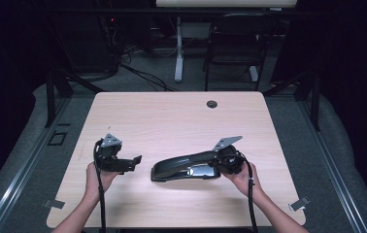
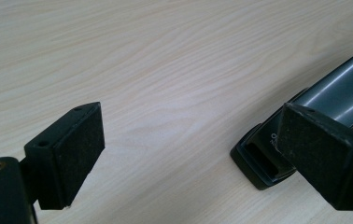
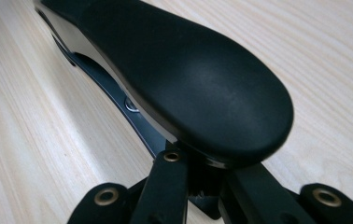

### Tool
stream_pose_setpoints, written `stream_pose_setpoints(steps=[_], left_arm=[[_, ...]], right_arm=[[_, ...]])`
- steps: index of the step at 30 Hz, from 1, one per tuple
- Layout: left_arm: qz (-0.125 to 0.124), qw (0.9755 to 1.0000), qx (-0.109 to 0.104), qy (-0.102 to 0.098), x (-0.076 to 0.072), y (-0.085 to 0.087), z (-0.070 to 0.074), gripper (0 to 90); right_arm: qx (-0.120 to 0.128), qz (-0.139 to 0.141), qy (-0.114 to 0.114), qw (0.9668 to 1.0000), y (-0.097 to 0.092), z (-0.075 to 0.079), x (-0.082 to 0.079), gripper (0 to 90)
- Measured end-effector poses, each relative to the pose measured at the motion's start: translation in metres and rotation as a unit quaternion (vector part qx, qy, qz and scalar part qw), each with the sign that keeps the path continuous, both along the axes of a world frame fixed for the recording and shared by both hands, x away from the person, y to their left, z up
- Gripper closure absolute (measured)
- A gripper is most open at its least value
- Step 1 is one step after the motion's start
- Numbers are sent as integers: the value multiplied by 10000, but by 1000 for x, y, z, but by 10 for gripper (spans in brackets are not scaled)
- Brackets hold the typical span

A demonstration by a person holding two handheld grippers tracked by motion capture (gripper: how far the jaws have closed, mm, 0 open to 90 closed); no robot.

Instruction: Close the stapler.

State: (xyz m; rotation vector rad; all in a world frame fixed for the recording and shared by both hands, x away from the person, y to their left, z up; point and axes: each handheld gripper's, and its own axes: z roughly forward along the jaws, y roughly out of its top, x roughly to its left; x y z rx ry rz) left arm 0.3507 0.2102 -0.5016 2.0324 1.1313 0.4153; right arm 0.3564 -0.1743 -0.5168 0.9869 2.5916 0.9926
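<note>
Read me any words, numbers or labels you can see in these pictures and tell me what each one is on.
"20" or "ZO", partly hidden and uncertain: pale characters on the dark end piece of the black chair armrest, in the left gripper view, beside the slot and behind the left tool's pad.
No other text is readable on the wooden table or on the armrest pad in the right gripper view.

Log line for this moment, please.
right tool: shut on armrest end | left tool: open, empty, beside armrest's other end | armrest: on table
</note>
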Motion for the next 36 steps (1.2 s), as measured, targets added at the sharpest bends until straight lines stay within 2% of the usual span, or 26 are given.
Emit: stream_pose_setpoints(steps=[11,15,18,20,23,28,31,34,36], left_arm=[[10,10000,0,3,0,1,0,81],[23,10000,-1,7,0,1,0,80],[23,10000,4,6,0,1,0,81],[48,10000,21,-16,0,0,0,80],[29,10000,5,3,0,1,0,80],[17,10000,16,-3,1,0,-1,80],[16,10000,19,2,1,0,-1,80],[18,10000,44,-19,1,0,-1,77],[29,10000,50,-28,0,0,-1,75]], right_arm=[[-120,17,247,9996,-7,-12,5,900],[-170,-118,262,9994,-15,-10,6,900],[-189,-360,278,9988,-24,-5,8,900],[-119,-560,181,9982,-32,1,8,900],[83,-690,1,9976,-38,14,7,900],[249,-515,-379,9976,-29,41,-6,900],[135,-305,-429,9985,-17,47,-12,900],[-100,-229,-417,9988,-10,43,-13,900],[-81,-230,-419,9988,-10,42,-12,900]])
